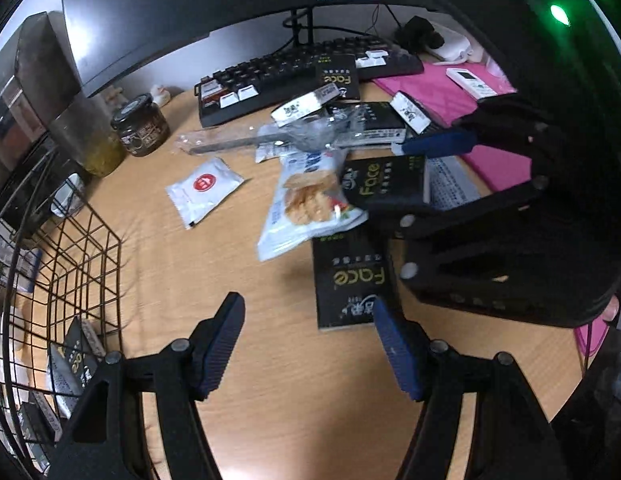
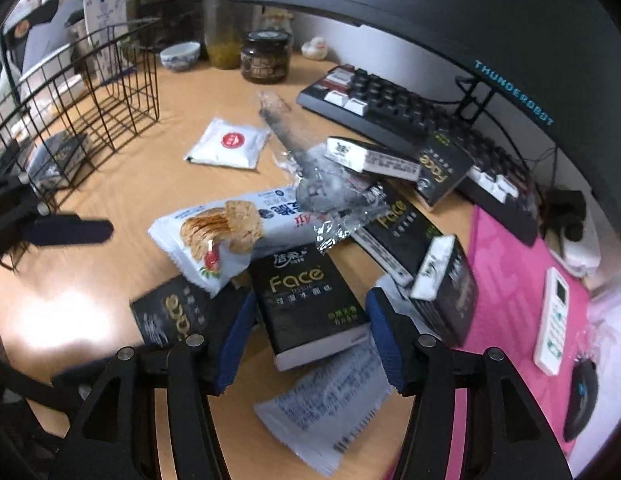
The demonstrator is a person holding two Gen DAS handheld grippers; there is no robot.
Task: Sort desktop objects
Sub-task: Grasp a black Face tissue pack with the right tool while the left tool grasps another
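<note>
Several black tissue packs are scattered over the tabletop [image 2: 110, 184] around a long white snack bag [image 2: 214, 232], which serves as the landmark. One tissue pack [image 2: 308, 300] is seen just in front of the bag, its upper edge tucked against the bag's near side. The right tool [image 2: 310, 334] is placed around this pack, with blue pads standing on either side of it; a gap is visible at each pad, so the pack is not pressed and the jaws are held apart. A second pack [image 2: 166, 316] is found left of the first, partly under the bag's corner. Further packs [image 2: 398, 224] are piled behind and right of the bag, toward the keyboard [image 2: 410, 120]. A crumpled clear wrapper [image 2: 330, 188] is laid across the bag's far end. A white sachet [image 2: 228, 144] with a red mark is seen beyond the bag, apart from it. A printed white packet [image 2: 330, 404] lies nearer than the bag, beneath the right tool.

The left tool [image 1: 308, 348] is held with its jaws wide apart and nothing between them, above bare tabletop nearer than the bag. A wire basket [image 1: 82, 264] is seen well left of the bag, with a pack [image 1: 76, 364] already inside.
</note>
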